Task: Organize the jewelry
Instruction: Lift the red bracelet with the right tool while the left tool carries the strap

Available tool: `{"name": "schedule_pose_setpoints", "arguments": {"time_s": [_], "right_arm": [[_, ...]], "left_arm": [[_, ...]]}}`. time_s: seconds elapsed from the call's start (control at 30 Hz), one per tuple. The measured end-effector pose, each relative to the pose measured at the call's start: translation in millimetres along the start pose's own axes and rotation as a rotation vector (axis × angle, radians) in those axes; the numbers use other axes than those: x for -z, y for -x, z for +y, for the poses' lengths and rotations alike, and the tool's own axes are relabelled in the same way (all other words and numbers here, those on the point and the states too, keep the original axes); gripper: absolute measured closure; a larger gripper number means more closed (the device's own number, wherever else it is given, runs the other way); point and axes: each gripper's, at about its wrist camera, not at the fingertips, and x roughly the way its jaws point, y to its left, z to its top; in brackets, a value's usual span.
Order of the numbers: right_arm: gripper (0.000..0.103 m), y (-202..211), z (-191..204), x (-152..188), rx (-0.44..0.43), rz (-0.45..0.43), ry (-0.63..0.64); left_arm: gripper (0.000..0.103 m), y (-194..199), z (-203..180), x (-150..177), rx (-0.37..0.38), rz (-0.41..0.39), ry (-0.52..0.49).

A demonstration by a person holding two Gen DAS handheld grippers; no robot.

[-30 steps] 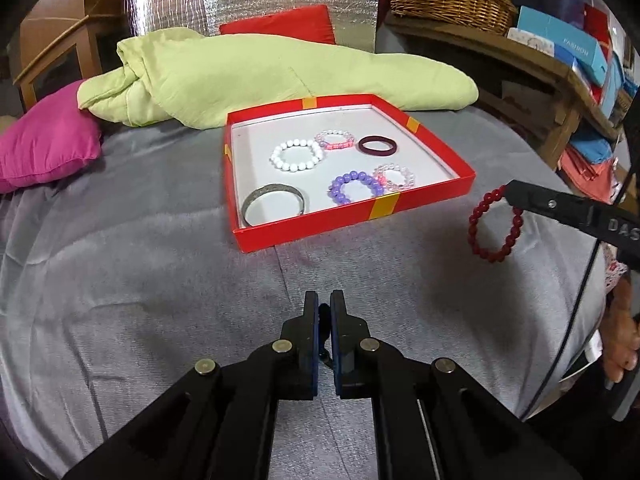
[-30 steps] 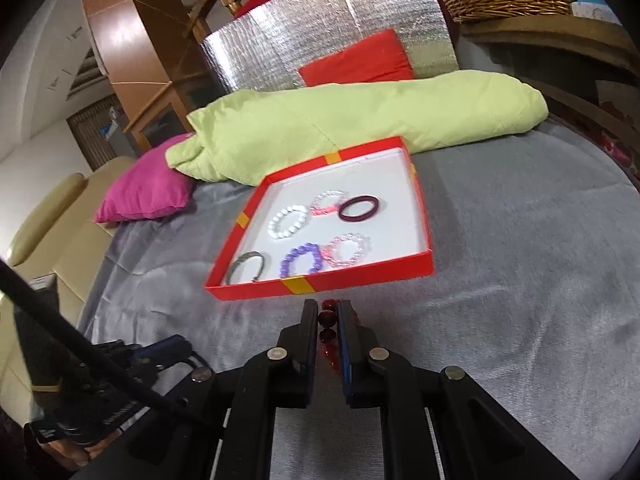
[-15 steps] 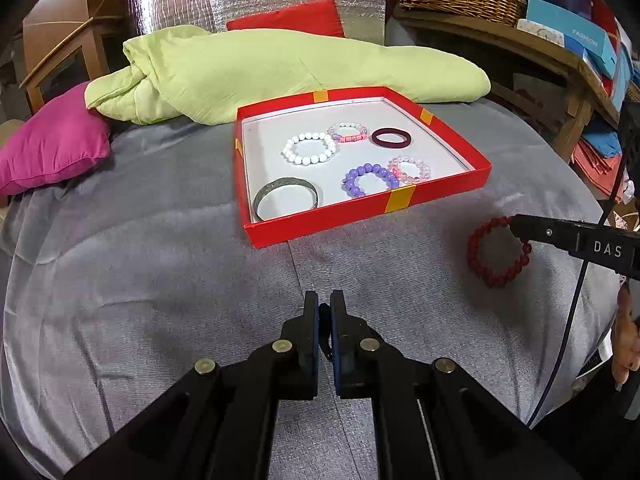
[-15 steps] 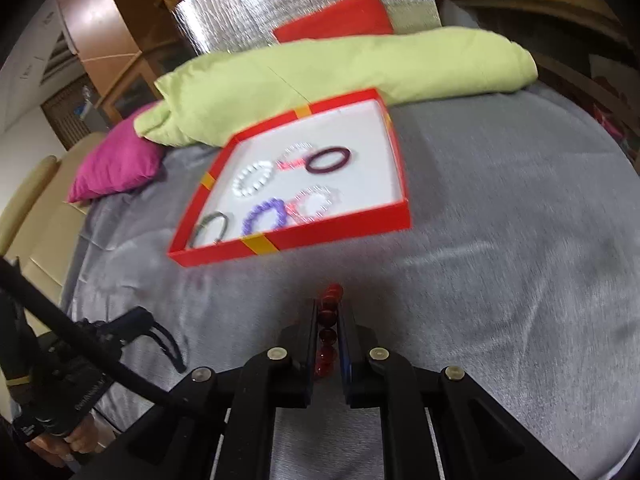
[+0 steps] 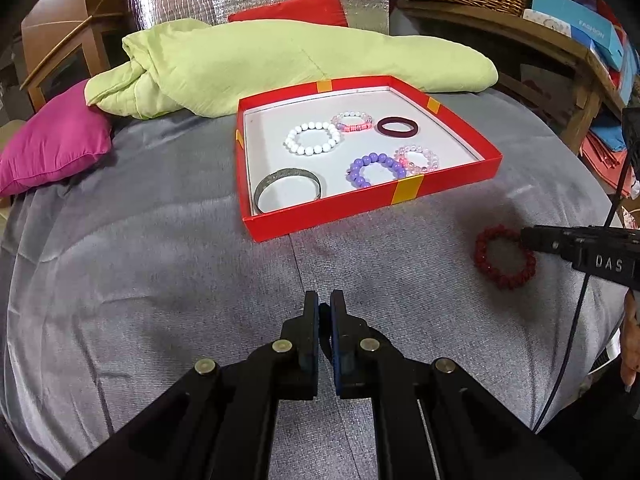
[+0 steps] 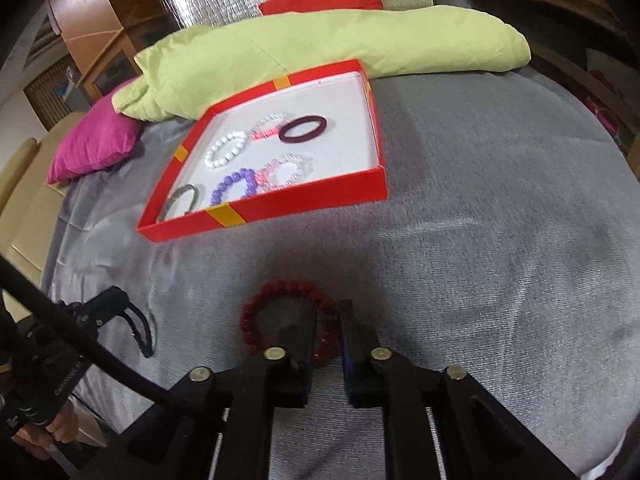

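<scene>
A pink cushion (image 5: 52,148) is seen at far left on the grey bedcover (image 5: 160,264), a green quilt (image 5: 280,64) behind. Left gripper (image 5: 325,312): clenched, something dark pinched between the pads, not identifiable. Red tray (image 5: 452,180) is set mid-surface, six bracelets inside. Red bead bracelet (image 6: 256,312) is laid flat on the cover outside the tray; right gripper (image 6: 329,320) is opening, beads between the jaws. Wooden shelving (image 5: 560,44) is noted at right.

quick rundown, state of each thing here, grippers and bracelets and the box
left gripper: shut, empty
right gripper: jaws opening, straddling the red bead bracelet's rim
red bead bracelet: flat on the grey cloth, outside the box
red box: open, six bracelets inside
metal bangle: flat in box
</scene>
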Motion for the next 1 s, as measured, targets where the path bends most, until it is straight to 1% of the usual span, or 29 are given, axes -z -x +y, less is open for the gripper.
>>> {"name": "schedule_pose_setpoints", "arguments": {"time_s": [0.03, 0.1, 0.17, 0.23, 0.3, 0.37, 0.4, 0.5, 0.63, 1.0], "right_arm": [[0.067, -0.8, -0.2, 0.3, 0.006, 0.006, 0.002], [0.057, -1.4, 0.8, 1.3, 0.013, 0.009, 0.01], [0.057, -0.6, 2.9, 1.9, 0.014, -0.003, 0.029], [0.057, -3.7, 5.8, 2.8, 0.019, 0.004, 0.049], [0.064, -9.8, 10.1, 4.7, 0.055, 0.02, 0.076], [0.09, -11.0, 16.1, 5.7, 0.112, 0.005, 0.122], [0.093, -12.0, 17.5, 6.0, 0.12, 0.004, 0.138], [0.093, -11.2, 20.8, 7.1, 0.123, -0.01, 0.155], [0.093, -3.9, 26.6, 6.7, 0.096, -0.048, 0.166], [0.093, 25.1, 49.4, 2.4, -0.056, -0.185, 0.145]], "left_arm": [[0.097, -0.4, -0.4, -0.1, -0.003, 0.001, -0.001], [0.097, -1.2, -1.0, -0.2, -0.005, 0.002, -0.003], [0.097, -1.9, -1.6, -0.3, -0.006, 0.004, -0.003], [0.097, -1.9, -2.0, -0.7, -0.008, 0.004, -0.004], [0.097, -2.3, -2.0, -1.3, -0.012, 0.004, -0.004], [0.097, -2.6, -2.0, -1.5, -0.016, 0.004, -0.003], [0.097, -2.7, -2.0, -1.4, -0.018, 0.004, -0.004], [0.097, -2.5, -1.3, -1.4, -0.024, 0.005, -0.002], [0.097, -0.8, 0.5, -1.3, -0.027, -0.001, 0.002], [0.097, 3.7, 3.5, -2.5, -0.03, -0.014, 0.008]]}}
